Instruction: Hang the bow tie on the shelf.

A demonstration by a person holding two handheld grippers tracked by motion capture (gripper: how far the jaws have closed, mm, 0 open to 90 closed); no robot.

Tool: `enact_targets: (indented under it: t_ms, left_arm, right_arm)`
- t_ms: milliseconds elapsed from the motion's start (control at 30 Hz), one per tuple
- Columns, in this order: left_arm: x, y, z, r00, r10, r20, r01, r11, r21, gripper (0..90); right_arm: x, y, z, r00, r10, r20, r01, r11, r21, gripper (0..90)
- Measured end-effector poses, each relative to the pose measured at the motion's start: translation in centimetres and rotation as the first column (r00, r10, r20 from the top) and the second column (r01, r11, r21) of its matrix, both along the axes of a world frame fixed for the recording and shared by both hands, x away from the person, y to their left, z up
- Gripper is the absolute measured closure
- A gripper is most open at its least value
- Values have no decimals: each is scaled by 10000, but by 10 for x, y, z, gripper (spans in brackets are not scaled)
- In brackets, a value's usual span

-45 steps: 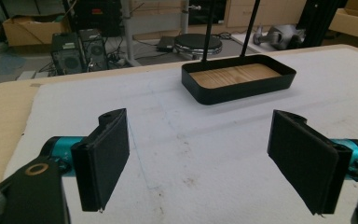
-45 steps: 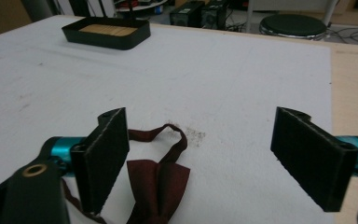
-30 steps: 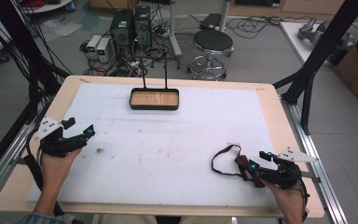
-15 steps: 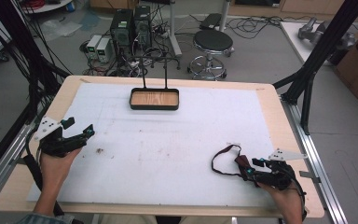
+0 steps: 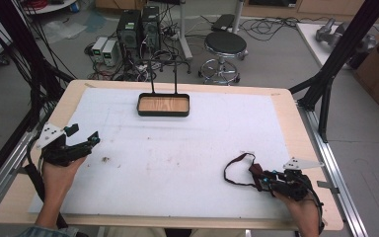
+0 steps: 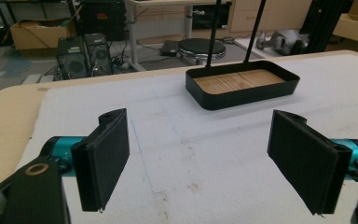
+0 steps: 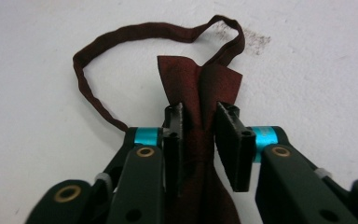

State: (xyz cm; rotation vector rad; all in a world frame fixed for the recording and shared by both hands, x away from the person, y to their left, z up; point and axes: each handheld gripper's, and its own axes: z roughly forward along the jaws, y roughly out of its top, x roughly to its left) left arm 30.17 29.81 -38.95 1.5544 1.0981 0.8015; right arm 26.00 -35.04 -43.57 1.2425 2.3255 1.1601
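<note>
A dark red cloth piece with a long strap loop [image 7: 200, 88] lies on the white mat near the table's front right. My right gripper [image 7: 199, 122] has just been closing and now stands shut on the cloth's bunched middle, the pads pressing it from both sides. From above, the right gripper [image 5: 268, 178] lies low on the mat with the strap loop [image 5: 237, 170] curling out to its left. My left gripper [image 5: 81, 136] rests at the table's left side, held in a hand. Its jaws stand wide apart, open, with bare mat between the pads [image 6: 105, 156].
A black tray with a wooden floor [image 5: 163, 104] and two upright rods stands at the back middle of the mat [image 5: 187, 153]; it also lies ahead of the left gripper [image 6: 242, 86]. Small dark crumbs [image 5: 104, 159] lie near the left hand. A stool and computers stand behind the table.
The right gripper's jaws have closed onto the red cloth, and that hand has shifted slightly. The left gripper has stayed where it was.
</note>
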Motion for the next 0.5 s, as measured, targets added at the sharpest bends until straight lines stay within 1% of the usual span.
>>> enact_targets:
  t_ms: [100,200,367,433,500]
  left_arm:
    - [0,0,0,10000,0,8,0,10000,21,211]
    - [0,0,0,10000,18,15,-18,10000,30,211]
    - [0,0,0,10000,29,24,-29,10000,46,211]
    - [0,0,0,10000,35,30,-35,10000,52,211]
    - [0,0,0,10000,43,32,-44,10000,49,211]
  right_arm:
    - [-1,-1,2,9998,-115,167,114,9999,82,764]
    - [-2,-1,4,9994,-251,231,247,9995,176,768]
    - [-3,-2,11,9970,-324,701,289,9983,506,770]
    - [-4,-2,17,9954,-327,898,257,9966,781,770]
    - [-4,-2,23,9922,-328,1200,209,9949,991,770]
